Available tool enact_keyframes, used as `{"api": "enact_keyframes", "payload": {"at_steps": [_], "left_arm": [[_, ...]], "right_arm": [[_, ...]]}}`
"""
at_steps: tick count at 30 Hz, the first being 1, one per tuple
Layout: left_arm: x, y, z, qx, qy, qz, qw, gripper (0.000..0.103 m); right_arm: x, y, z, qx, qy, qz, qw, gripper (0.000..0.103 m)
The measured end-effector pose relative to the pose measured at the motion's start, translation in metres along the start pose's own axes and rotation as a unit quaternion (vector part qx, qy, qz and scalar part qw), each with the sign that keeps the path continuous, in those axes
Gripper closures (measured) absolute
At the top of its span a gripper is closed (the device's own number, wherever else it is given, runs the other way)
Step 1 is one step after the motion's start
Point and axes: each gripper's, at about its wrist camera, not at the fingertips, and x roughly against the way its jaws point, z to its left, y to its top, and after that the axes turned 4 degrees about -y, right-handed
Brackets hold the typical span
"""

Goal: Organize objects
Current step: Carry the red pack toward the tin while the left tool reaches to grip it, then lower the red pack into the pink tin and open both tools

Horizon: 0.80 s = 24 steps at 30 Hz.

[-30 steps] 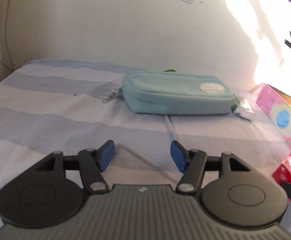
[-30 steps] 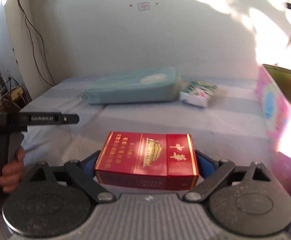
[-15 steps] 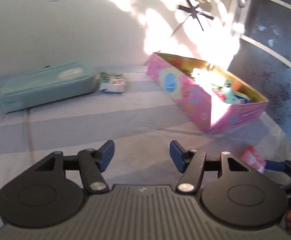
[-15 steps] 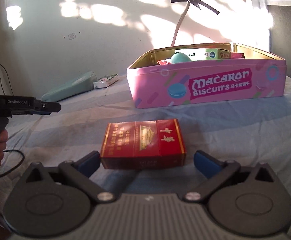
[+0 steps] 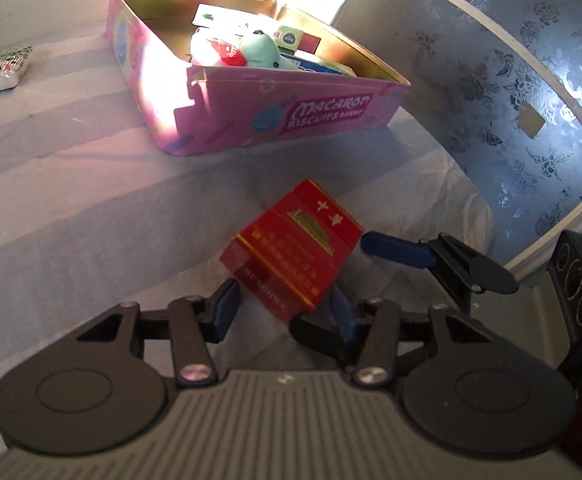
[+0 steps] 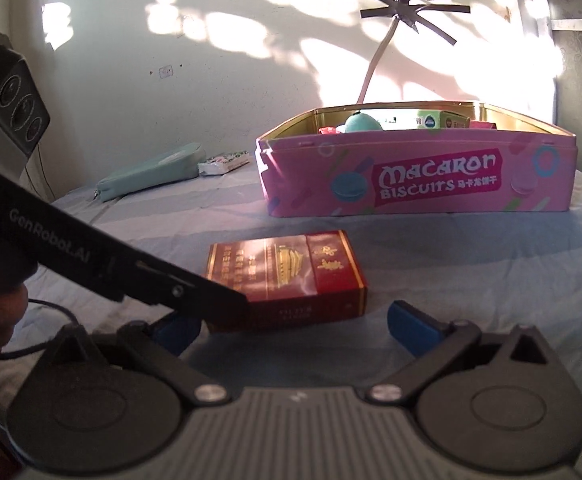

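Observation:
A red cigarette pack (image 5: 293,246) lies flat on the striped bed sheet, also in the right wrist view (image 6: 287,274). My left gripper (image 5: 283,306) is open, its blue fingers on either side of the pack's near corner. My right gripper (image 6: 295,326) is open and empty, just short of the pack; one blue finger shows in the left wrist view (image 5: 395,250). The pink Macaron Biscuits tin (image 5: 323,114) stands open beyond the pack, holding a teal plush toy (image 5: 263,50) and small boxes. It also shows in the right wrist view (image 6: 423,178).
A teal pouch (image 6: 151,172) and a small patterned packet (image 6: 223,162) lie at the far side of the bed by the wall; the packet also shows in the left wrist view (image 5: 3,66). A patterned glass door (image 5: 531,80) stands to the right.
My right gripper let go of the red pack and backed off, leaving it on the sheet. My left gripper swung right from the pouch and came down around the pack's corner.

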Motion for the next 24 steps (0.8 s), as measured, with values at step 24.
{"api": "enact_keyframes", "payload": {"at_steps": [24], "left_arm": [[-0.033,0.194,0.038,0.012,0.063,-0.090,0.9938,0.049]], "right_arm": [[-0.125,0.185,-0.006,0.044,-0.005,-0.016,0.999,0.011]]}}
